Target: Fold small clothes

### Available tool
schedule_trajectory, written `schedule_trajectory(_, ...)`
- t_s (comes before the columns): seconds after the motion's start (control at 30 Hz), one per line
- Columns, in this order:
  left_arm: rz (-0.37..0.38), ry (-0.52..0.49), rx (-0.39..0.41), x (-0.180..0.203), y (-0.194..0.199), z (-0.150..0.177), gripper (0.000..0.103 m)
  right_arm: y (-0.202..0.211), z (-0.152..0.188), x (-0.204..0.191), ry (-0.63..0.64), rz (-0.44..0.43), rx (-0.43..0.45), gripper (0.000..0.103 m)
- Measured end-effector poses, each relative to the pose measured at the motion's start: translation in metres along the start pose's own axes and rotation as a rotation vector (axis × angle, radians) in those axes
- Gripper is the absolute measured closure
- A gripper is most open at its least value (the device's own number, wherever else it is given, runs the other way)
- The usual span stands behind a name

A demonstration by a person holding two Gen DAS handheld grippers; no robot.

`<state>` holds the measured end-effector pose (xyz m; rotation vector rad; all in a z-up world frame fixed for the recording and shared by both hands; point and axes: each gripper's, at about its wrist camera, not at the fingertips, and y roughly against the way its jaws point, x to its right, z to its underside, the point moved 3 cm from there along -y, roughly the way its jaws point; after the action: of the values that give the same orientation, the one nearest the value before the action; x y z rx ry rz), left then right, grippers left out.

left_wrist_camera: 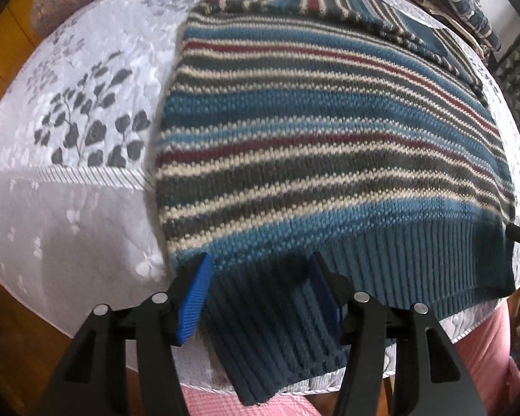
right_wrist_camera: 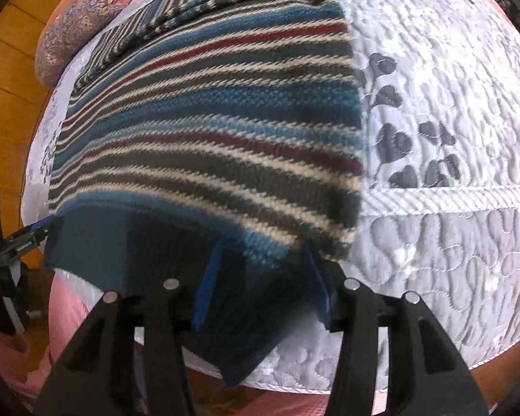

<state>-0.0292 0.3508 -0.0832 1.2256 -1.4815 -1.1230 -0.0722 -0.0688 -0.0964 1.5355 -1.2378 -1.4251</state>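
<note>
A small striped knit sweater (left_wrist_camera: 329, 131) in blue, grey, cream and dark red lies flat on a quilted white cover (left_wrist_camera: 86, 190). Its sleeves are folded across the far end. The ribbed teal hem (left_wrist_camera: 416, 263) hangs a little over the near edge. My left gripper (left_wrist_camera: 260, 294) is open, its blue-padded fingers (left_wrist_camera: 194, 298) either side of the hem's left corner. My right gripper (right_wrist_camera: 260, 287) is open too, straddling the hem (right_wrist_camera: 149, 242) of the sweater (right_wrist_camera: 208, 121) at its right corner. The left gripper's tip (right_wrist_camera: 34, 232) shows at the far left of the right wrist view.
The quilted cover (right_wrist_camera: 450, 138) has grey leaf prints and a stitched border. A patterned cushion (right_wrist_camera: 76, 27) lies at the far end. Pink fabric (left_wrist_camera: 485, 346) sits below the cover's near edge, and wooden floor (right_wrist_camera: 7, 104) shows to the left.
</note>
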Motion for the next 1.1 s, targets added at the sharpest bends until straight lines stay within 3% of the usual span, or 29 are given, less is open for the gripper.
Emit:
schedule_trajectory(0.23, 0.067, 0.022, -0.016, 0.006, 0.006, 0.012, 0.042, -0.004, 0.007, -0.011, 0.035, -0.009, -0.012, 0.054)
schedule_trajectory(0.47, 0.075, 0.044, -0.026, 0.008, 0.017, 0.023, 0.043, -0.001, 0.014, -0.018, 0.04, -0.043, -0.032, 0.054)
schedule_trajectory(0.57, 0.081, 0.089, -0.022, -0.004, 0.026, 0.023, 0.045, 0.003, 0.02, -0.019, 0.055, -0.012, -0.03, 0.057)
schedule_trajectory(0.67, 0.051, 0.089, -0.01, -0.016, 0.034, 0.023, 0.045, 0.012, 0.026, -0.013, 0.025, -0.016, -0.028, 0.057)
schedule_trajectory(0.87, 0.138, 0.172, -0.055, -0.028, 0.019, 0.03, 0.044, 0.021, 0.035, 0.001, -0.026, 0.017, -0.038, 0.055)
schedule_trajectory(1.1, 0.145, 0.16, -0.07, -0.013, 0.007, 0.023, 0.043, 0.011, 0.04, 0.007, -0.084, -0.016, -0.068, 0.054)
